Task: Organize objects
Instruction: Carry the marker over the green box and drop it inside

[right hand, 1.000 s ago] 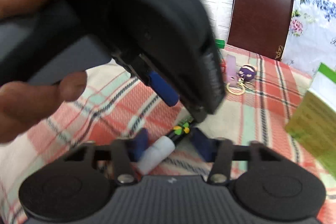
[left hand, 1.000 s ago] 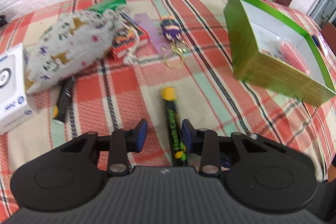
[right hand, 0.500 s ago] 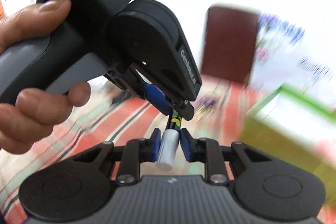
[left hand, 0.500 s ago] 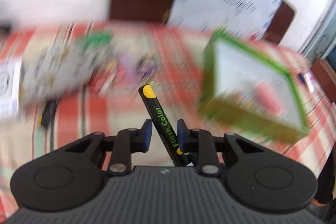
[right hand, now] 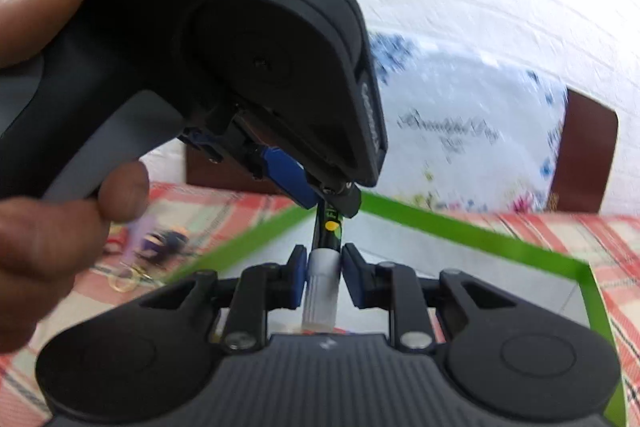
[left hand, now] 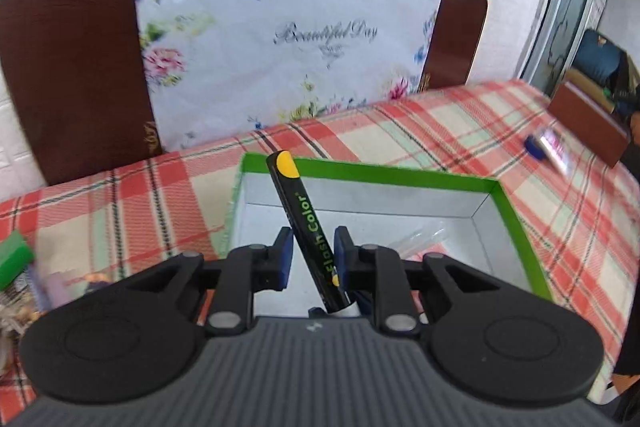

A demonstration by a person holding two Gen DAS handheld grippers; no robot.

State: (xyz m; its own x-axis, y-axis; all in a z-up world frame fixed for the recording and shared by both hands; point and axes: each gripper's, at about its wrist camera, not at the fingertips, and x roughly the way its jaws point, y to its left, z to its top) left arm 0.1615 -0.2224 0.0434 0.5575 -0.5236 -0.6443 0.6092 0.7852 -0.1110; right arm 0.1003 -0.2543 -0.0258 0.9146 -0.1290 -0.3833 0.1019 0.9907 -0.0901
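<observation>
We see the green-rimmed box [left hand: 516, 219] directly below both grippers. The left gripper [left hand: 310, 253] clamps the black marker [left hand: 304, 223], long axis tilted up; the right gripper [right hand: 323, 277] clamps its white cap [right hand: 320, 291], probably still attached.

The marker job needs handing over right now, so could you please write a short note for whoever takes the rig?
Left gripper: shut on the black marker body.
Right gripper: shut on the marker's white end.
Both hold the marker in the air over the open green box.
Done: marker picked up and carried to the box; something pink already lies inside.
Left: put the marker in the box, then collect the keychain and the blue item on the tablecloth.
</observation>
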